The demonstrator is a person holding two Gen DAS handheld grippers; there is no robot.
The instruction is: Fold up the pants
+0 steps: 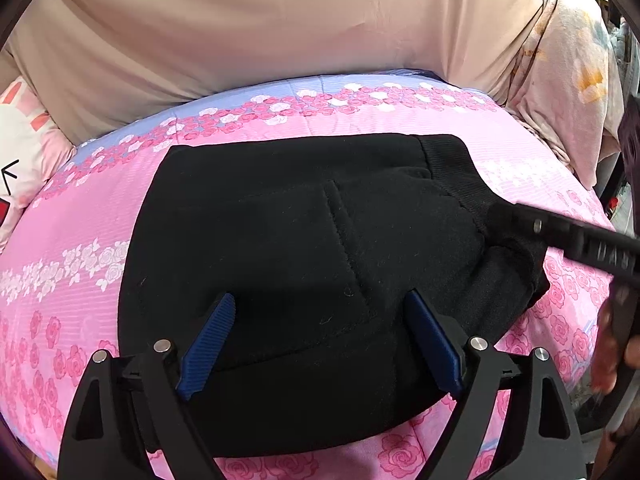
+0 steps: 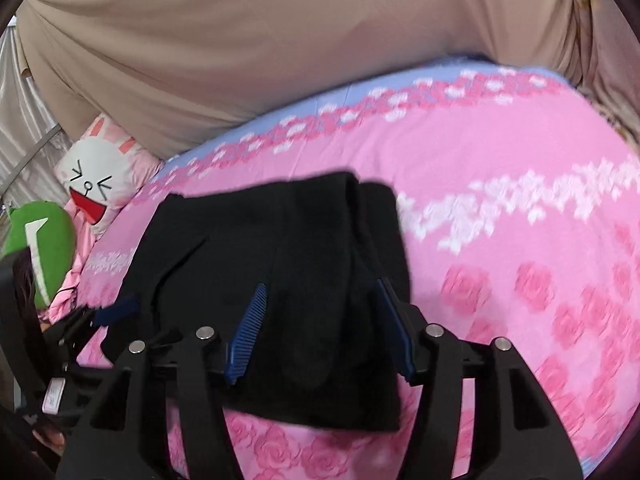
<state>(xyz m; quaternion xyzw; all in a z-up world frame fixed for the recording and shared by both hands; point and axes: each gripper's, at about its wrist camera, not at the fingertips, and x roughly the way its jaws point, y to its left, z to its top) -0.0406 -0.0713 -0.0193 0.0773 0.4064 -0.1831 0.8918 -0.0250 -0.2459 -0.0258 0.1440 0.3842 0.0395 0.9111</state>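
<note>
Black pants [image 1: 304, 248] lie folded into a compact bundle on the pink rose bedspread [image 1: 72, 240]; the ribbed waistband [image 1: 452, 164] is at the far right. My left gripper [image 1: 320, 296] hovers over the near edge of the bundle, open, blue pads apart and gripping nothing. In the right wrist view, the pants [image 2: 280, 240] lie under my right gripper [image 2: 323, 285], whose jaws stand apart over the right end of the fabric without pinching it. One right finger [image 1: 560, 236] reaches in from the right. A blue pad of the left gripper [image 2: 120, 307] shows at the left.
A beige cloth-covered backrest [image 1: 280, 32] rises behind the bed. A rabbit-face cushion [image 2: 96, 184] and a green cushion [image 2: 48, 240] sit at the far left. A floral pillow [image 1: 568, 80] is at the far right. A hand [image 1: 612, 344] shows at the right edge.
</note>
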